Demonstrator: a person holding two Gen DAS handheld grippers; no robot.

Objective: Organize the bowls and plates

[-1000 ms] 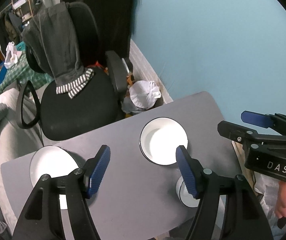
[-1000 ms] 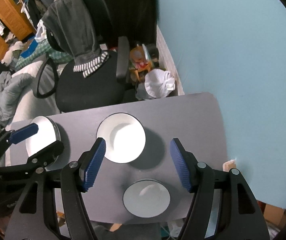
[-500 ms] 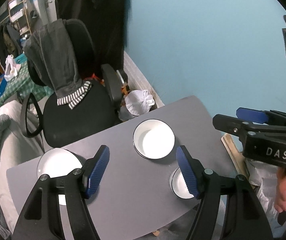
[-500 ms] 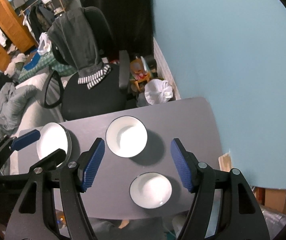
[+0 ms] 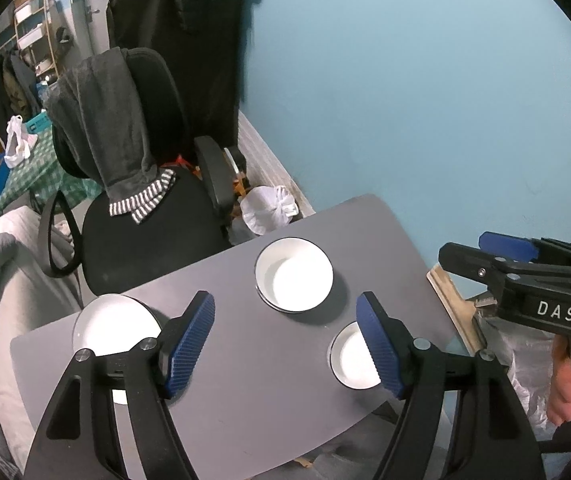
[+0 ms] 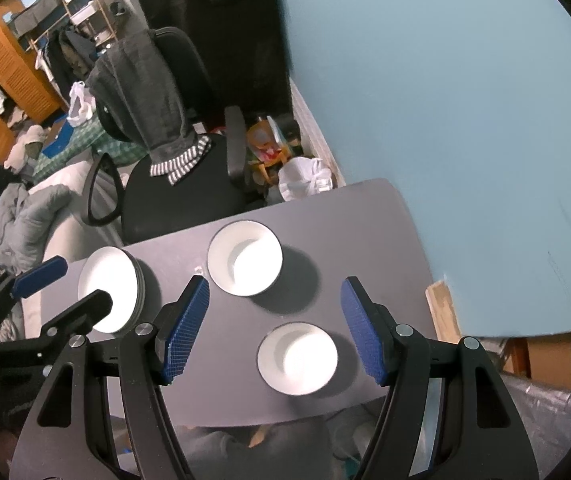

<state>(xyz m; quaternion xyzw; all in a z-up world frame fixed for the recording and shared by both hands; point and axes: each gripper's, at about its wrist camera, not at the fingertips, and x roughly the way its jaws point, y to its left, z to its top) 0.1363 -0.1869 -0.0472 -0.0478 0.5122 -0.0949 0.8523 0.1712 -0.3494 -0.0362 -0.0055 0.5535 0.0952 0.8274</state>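
Your left tongs (image 5: 285, 338) hang above the grey table (image 5: 245, 380) with nothing between the blue pads, and their jaws are opening wider. Your right tongs (image 6: 275, 326) are also spread apart and empty. In the right wrist view, the stack of plates (image 6: 109, 294) sits at the left of the frame near the table's left edge. The large bowl (image 6: 245, 258) sits at the middle, and the small bowl (image 6: 297, 358) lies lower, close to the table's near edge. All three stand apart from one another. An office chair (image 5: 145, 200) draped with a grey garment (image 5: 105, 128) stands beyond the table, upper left.
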